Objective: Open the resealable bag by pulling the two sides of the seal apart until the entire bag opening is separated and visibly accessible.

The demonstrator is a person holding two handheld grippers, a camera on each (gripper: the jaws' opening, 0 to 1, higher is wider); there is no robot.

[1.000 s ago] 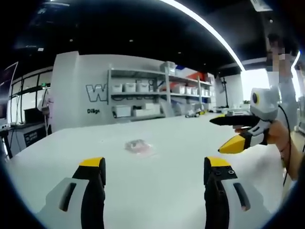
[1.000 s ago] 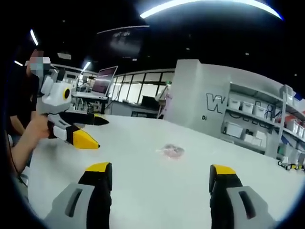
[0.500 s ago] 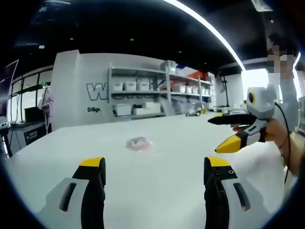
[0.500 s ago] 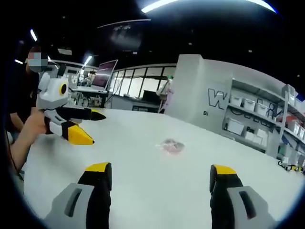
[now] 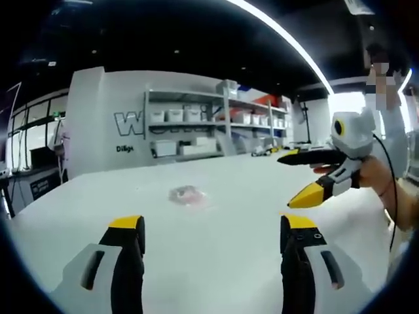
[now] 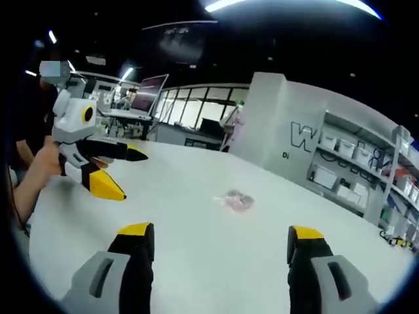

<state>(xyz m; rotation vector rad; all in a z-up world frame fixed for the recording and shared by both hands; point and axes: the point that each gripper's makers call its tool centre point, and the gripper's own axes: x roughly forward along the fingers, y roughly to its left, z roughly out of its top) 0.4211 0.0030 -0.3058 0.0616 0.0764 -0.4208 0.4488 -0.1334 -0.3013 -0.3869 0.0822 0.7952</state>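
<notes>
lying flat near the middle of the white tabletop (image 5: 216, 261), one small resealable bag (image 5: 186, 195) with something pinkish inside sits well ahead of both claws, untouched and, as far as its small size lets me judge, unopened. the step in hand looks like the approach. the left claw (image 5: 208, 232) and right claw (image 6: 221, 239) both stand with jaws spread wide, holding nothing. next, each should close in on one side of the seal. two claws, one bag.

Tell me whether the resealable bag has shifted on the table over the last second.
No. The resealable bag lies on the same patch of the white table below the shelving; its small drift in the left gripper view matches the camera's own motion.
</notes>
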